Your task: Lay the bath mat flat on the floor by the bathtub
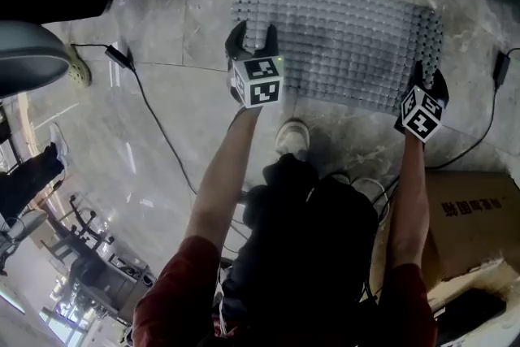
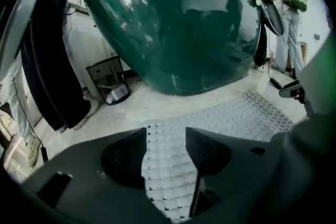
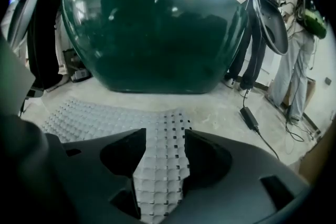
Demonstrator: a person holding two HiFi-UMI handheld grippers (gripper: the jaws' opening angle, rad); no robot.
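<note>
Mat: the bath mat (image 1: 341, 45) lay spread flat on the stone floor (image 1: 179, 20), knobbed grey side up.
Mat position: its long side ran along the foot of the dark green bathtub (image 3: 152, 23), with a strip of bare floor between the two.
Left gripper: my left gripper (image 1: 253, 36) was over the mat's near left corner. Its jaws stood wide apart with the mat showing between them, and the pads were not pinching it.
Right gripper: my right gripper (image 1: 428, 81) was over the near right corner. Its jaws were also fully spread over the mat and gripped nothing.
Contact: I could not tell whether the jaw tips rested on the mat surface.
Feet: my shoe (image 1: 292, 138) stood just short of the mat's near edge.
Surroundings: a cardboard box (image 1: 475, 215) sat to my right. A black cable (image 1: 154, 118) trailed across the floor to my left.
</note>
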